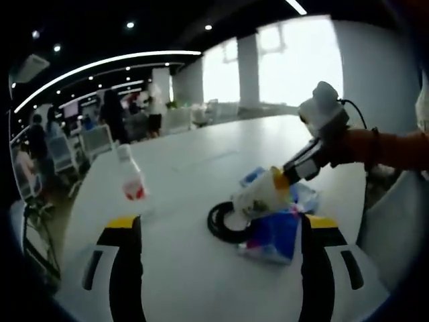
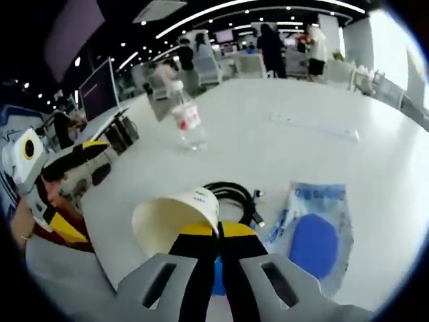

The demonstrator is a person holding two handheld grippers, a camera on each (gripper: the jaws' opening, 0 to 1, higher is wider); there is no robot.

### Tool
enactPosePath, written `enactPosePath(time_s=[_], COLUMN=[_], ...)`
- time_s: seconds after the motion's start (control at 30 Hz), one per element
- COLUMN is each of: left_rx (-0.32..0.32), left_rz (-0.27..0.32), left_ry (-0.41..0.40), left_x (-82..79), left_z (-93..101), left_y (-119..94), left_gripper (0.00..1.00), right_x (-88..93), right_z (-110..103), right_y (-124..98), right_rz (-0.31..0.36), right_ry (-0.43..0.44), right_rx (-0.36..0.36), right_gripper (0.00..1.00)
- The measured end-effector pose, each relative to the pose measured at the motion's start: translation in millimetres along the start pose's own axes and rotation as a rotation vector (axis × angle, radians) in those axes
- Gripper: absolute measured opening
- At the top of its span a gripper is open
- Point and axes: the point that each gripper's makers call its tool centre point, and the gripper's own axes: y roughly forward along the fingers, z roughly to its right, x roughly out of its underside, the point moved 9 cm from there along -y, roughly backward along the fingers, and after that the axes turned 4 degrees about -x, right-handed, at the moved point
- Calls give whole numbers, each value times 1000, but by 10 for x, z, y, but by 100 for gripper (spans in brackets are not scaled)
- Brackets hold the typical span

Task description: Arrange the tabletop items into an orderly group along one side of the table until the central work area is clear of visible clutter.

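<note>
Right gripper view: the jaws of the right gripper (image 2: 218, 235) are being pressed together on the rim of one paper cup (image 2: 175, 221), which is lying tipped on its side with its open mouth turned toward the camera's lower left. One coiled black cable (image 2: 236, 196) is being seen just behind the cup on the white counter (image 2: 301, 154), and one blue plastic packet (image 2: 315, 231) is lying flat beside it. One water bottle (image 2: 186, 121) with a red label is standing upright well beyond them. One pale strip (image 2: 315, 126) is lying farther off; this is not being made out in the other view. The left gripper (image 2: 67, 161) is being seen at the left edge.

In the left gripper view, the left gripper's (image 1: 218, 235) jaws are being held wide apart, clamped on nothing. The right gripper (image 1: 295, 171) is reaching in, gripping the cup (image 1: 258, 194) over the cable (image 1: 221, 225) and packet (image 1: 275, 238). The bottle (image 1: 131, 176) is standing apart.
</note>
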Motion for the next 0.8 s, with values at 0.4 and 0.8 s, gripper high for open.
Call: enactPosePath(time_s=[0.4,0.8], left_rx=[67,185], left_rz=[27,59], left_ry=[177,306], left_x=[-44,-81], left_z=[204,457], left_y=[14,71], left_gripper=[93,87], right_x=[100,125], right_z=[-156,-425], right_y=[-218,-277], right_rz=[-122,-170], right_ry=[-13,-26], right_rx=[-27,-156], right_gripper=[1,1])
